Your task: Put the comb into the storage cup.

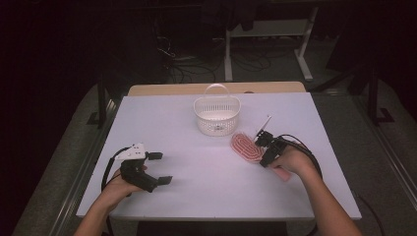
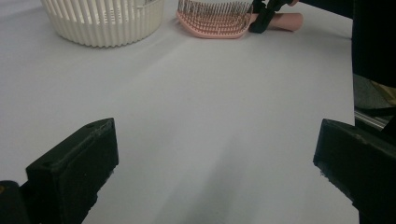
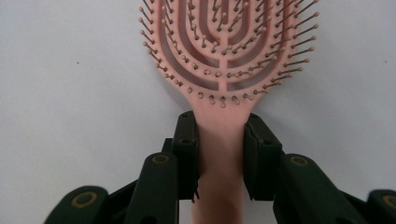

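The high view is dim: the white table (image 1: 196, 162) is evenly lit from above while the room past its far edge falls into near black. Shadows are soft and faint. Both gripper views are sharper up close, slightly grainy, without glare.

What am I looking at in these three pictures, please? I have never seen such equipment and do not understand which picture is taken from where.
A person sits at a white table and holds a hand tool with a two-jaw claw in each hand. The high view looks down from above the person. The other two pictures come from small cameras riding on each claw. On the table stand a white basket with a handle, a pink hairbrush lying bristles up, and a thin stick-like item too small to identify. The right claw is shut on the hairbrush's handle. The left claw is open and holds nothing.
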A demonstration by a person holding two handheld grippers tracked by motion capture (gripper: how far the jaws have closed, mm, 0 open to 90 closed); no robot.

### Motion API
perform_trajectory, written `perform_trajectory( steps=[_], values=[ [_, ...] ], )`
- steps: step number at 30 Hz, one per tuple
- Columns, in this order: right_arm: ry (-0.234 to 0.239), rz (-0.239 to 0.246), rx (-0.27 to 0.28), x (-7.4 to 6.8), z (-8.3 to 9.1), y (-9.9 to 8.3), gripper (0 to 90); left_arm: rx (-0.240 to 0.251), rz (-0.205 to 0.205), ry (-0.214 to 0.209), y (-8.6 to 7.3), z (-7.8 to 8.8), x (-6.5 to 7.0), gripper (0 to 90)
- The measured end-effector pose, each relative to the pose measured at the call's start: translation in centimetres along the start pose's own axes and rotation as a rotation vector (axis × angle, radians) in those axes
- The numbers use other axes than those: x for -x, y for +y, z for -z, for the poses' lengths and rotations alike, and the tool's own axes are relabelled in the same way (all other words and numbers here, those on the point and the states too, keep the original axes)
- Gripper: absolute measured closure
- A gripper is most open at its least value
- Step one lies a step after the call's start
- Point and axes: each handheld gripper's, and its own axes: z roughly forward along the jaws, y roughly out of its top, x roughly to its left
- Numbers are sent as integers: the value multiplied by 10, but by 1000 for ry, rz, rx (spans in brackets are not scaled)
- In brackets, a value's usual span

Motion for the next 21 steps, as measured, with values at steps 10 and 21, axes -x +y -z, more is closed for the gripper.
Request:
perform_trajectory(
  steps=[10,21],
  values=[
    [7,-11,14,1,1,-2,690,-6,-2,-3,0,-1,0,0],
    [55,-32,88,9,6,-15,690,-8,1,2,-1,0,0,0]
  ],
)
